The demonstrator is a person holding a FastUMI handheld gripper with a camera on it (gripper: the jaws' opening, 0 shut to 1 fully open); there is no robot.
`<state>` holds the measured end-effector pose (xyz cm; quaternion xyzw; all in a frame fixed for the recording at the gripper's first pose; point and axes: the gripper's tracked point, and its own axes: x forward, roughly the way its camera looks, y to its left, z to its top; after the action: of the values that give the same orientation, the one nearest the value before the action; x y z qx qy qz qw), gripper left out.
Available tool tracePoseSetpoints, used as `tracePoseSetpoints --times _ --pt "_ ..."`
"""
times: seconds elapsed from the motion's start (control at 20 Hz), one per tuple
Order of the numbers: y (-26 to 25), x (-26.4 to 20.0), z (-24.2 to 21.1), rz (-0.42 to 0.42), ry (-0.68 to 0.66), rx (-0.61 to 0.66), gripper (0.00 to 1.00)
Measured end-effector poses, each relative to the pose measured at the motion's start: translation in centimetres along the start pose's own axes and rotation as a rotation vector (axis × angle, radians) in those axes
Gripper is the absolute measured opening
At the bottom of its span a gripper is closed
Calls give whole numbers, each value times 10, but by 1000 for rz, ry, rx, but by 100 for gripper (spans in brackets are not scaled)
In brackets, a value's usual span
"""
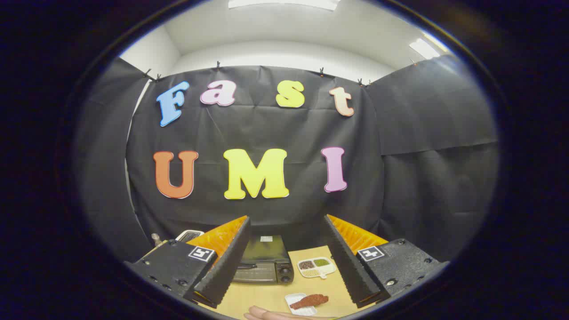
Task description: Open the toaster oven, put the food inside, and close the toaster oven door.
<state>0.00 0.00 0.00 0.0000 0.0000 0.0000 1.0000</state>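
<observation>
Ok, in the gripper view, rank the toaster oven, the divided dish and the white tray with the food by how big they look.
1. toaster oven, between the open gripper fingers
2. and 3. divided dish and white tray: look alike, and the tray sits nearer, so unranked.

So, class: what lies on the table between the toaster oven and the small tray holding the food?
In the gripper view, only bare wooden table separates the toaster oven from the food tray; the open gripper holds nothing.

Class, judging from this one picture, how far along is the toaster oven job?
Nothing looks done: the toaster oven door is shut, and the food lies on its white tray on the table. The gripper is open, holding nothing, fingers spread. Opening, loading and closing all remain.
</observation>
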Motion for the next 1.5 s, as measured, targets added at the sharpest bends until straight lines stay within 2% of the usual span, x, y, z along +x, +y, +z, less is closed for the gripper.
tracePoseSetpoints --times 1.0,1.15,1.3,1.5 --pt "-10 30 -22 -20 -3 -3 100" --pt "-3 49 -42 -17 18 -16 100" --pt "17 76 -70 26 45 -47 100" --pt "42 117 -123 61 143 -64 100"
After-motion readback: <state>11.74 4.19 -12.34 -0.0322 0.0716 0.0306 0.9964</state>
